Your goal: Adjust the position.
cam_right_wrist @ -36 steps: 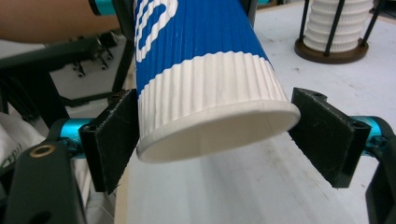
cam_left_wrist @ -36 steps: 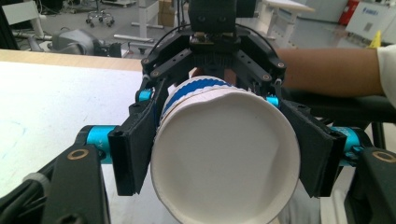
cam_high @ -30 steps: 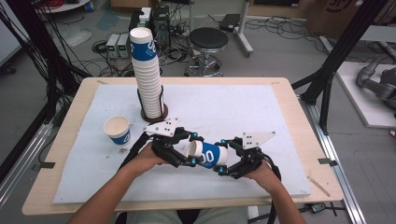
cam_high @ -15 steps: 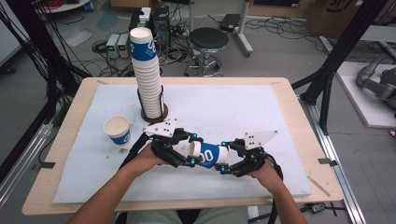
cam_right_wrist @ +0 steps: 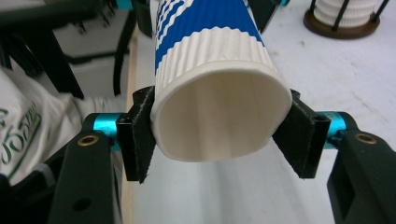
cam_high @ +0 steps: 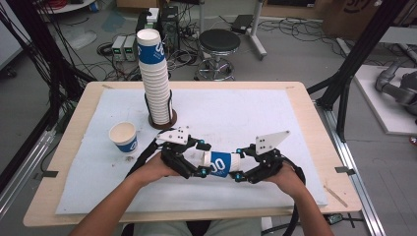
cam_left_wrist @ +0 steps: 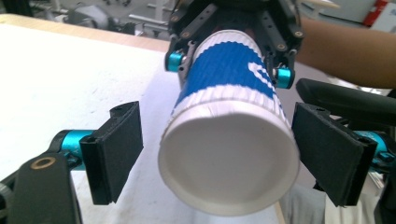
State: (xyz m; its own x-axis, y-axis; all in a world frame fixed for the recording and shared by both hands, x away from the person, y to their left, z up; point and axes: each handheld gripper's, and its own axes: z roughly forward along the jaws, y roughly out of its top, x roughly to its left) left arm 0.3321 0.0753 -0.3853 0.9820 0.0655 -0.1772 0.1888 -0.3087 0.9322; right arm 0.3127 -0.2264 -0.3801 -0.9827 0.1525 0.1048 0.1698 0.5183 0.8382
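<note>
The work sits near the front edge of the table (cam_high: 305, 105), a little right of its middle, on the white mat (cam_high: 236, 113) that covers most of the wooden top; the mat lies bare to the right and far side of the hands, so there is open room that way, while the near edge is just below the person's forearms.

To the far left stands a tall stack of cups (cam_high: 155, 78) in a round holder — upright, well apart from the grippers; a single cup (cam_high: 123, 137) stands upright left of the left hand, near it but not touching. Nothing lies between the two grippers except the held cup.

The paper cup (cam_high: 222, 163), white with a blue band, lies on its side in the air between the hands; its long axis runs left to right across the table, the closed base toward the left gripper (cam_high: 194, 160) and the open mouth toward the right gripper (cam_high: 243, 172).

The right gripper's pads are clenched on the cup's rim, pressing it slightly oval; the left gripper's jaws have just been opening and stand released, one on either side of the base without touching it.
</note>
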